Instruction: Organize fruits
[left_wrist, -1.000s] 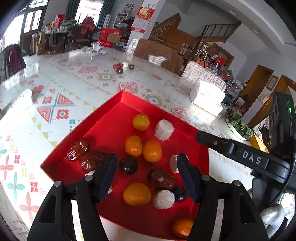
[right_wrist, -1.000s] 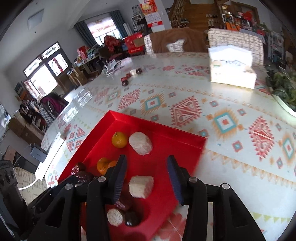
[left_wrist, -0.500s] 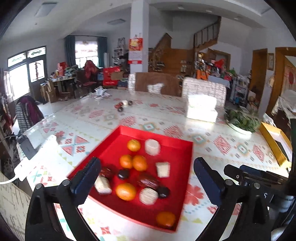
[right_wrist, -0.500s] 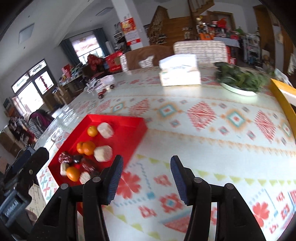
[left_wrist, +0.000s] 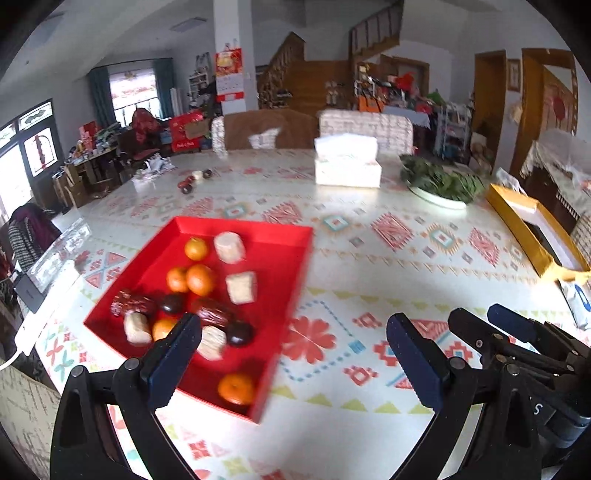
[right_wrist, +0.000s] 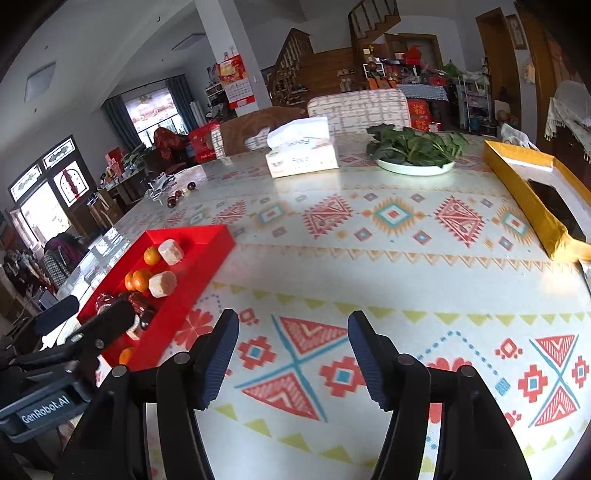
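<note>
A red tray (left_wrist: 284, 240) lies on the patterned table at the left. It holds several oranges (left_wrist: 199, 279), pale cut pieces (left_wrist: 241, 287), dark red dates (left_wrist: 133, 303) and dark round fruits (left_wrist: 240, 333). The tray also shows in the right wrist view (right_wrist: 207, 251). My left gripper (left_wrist: 291, 350) is open and empty, raised above the tray's near right corner. My right gripper (right_wrist: 291, 354) is open and empty over bare tablecloth to the right of the tray. Each gripper shows at the edge of the other's view.
A tissue box (right_wrist: 301, 155) and a plate of green leaves (right_wrist: 415, 151) stand at the back. A yellow box (right_wrist: 535, 192) lies at the right edge. Small dark fruits (right_wrist: 177, 197) lie far left. Chairs stand behind the table.
Both grippers have pulled back and up from the tray and swung right. The left gripper's jaws have opened wider. The fruits lie as before.
</note>
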